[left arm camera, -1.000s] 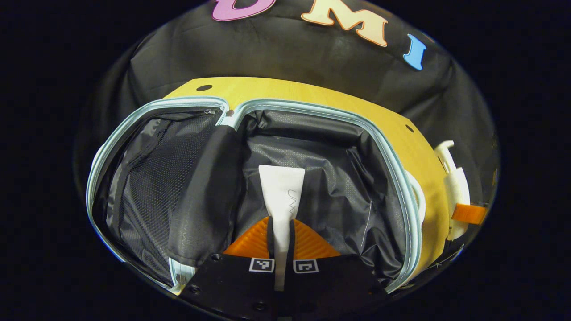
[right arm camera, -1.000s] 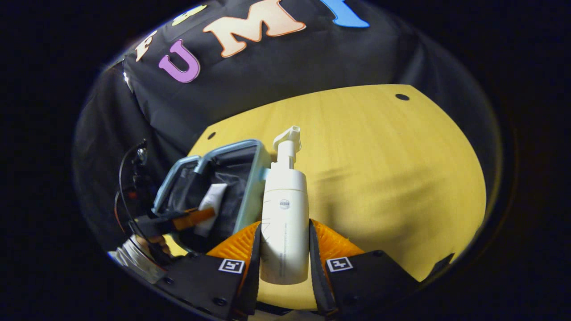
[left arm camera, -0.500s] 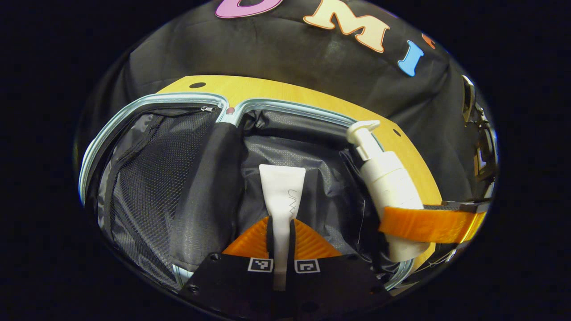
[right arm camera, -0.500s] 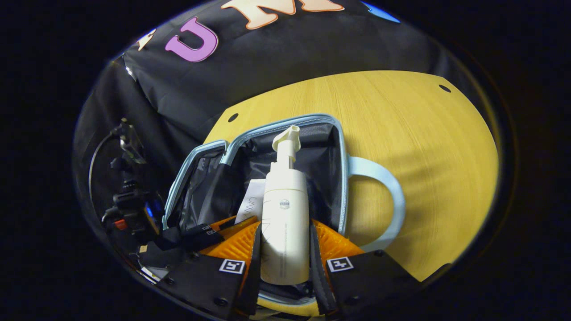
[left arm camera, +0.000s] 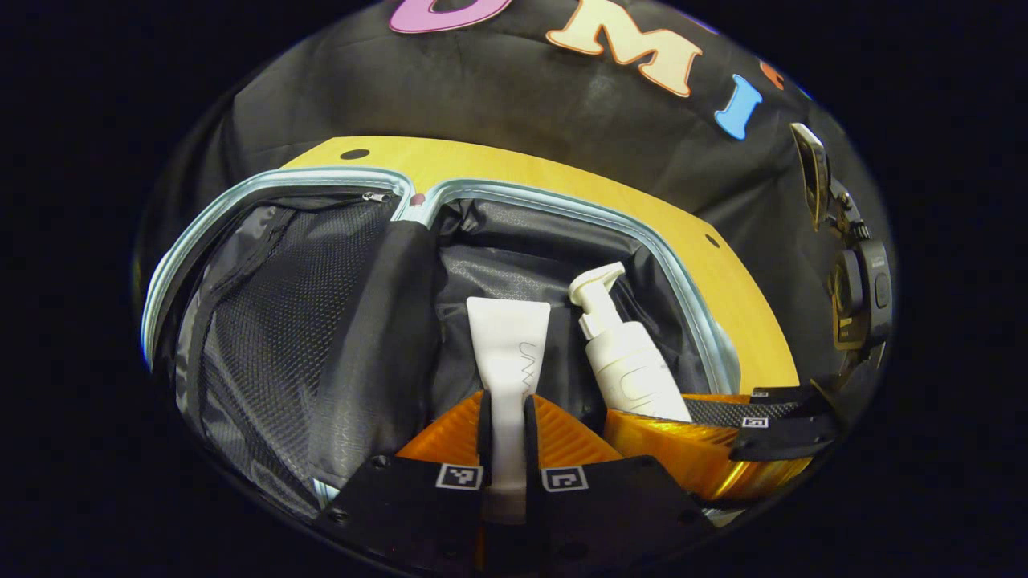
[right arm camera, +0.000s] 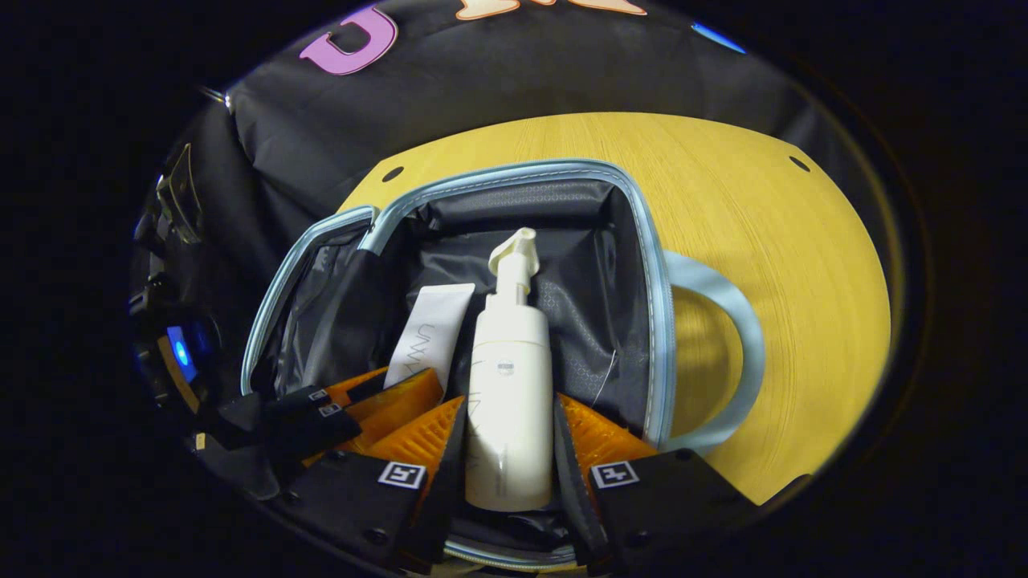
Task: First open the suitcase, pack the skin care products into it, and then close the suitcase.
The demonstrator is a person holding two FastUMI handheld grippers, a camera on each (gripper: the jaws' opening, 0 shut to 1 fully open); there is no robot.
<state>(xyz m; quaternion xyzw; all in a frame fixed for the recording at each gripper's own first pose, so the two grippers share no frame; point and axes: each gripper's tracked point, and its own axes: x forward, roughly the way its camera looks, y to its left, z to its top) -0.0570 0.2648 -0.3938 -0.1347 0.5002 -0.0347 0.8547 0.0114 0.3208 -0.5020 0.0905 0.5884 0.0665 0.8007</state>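
The suitcase (left arm camera: pixel 562 205) (right arm camera: pixel 654 265) lies open on the table, pale blue rim around dark lining. My left gripper (left arm camera: pixel 506 417) is shut on a flat white tube (left arm camera: pixel 508 345), held inside the right-hand half. My right gripper (right arm camera: pixel 507 437) is shut on a white pump bottle (right arm camera: pixel 507 377), pump head pointing away, over the same half. In the left gripper view the pump bottle (left arm camera: pixel 622 353) and right gripper (left arm camera: pixel 683 437) sit just right of the tube. In the right gripper view the tube (right arm camera: pixel 430 337) and left gripper (right arm camera: pixel 377 397) sit just left of the bottle.
The yellow wooden table (right arm camera: pixel 763 241) (left arm camera: pixel 514 164) stretches right of the suitcase. A pale blue carry handle (right arm camera: pixel 739 321) sticks out of the suitcase's right side. The left half has a mesh pocket (left arm camera: pixel 265 321) and a dark fabric flap (left arm camera: pixel 373 337).
My right gripper has carried the pump bottle from beside the suitcase to over and down into its right half, next to the tube. My left gripper has hardly moved.
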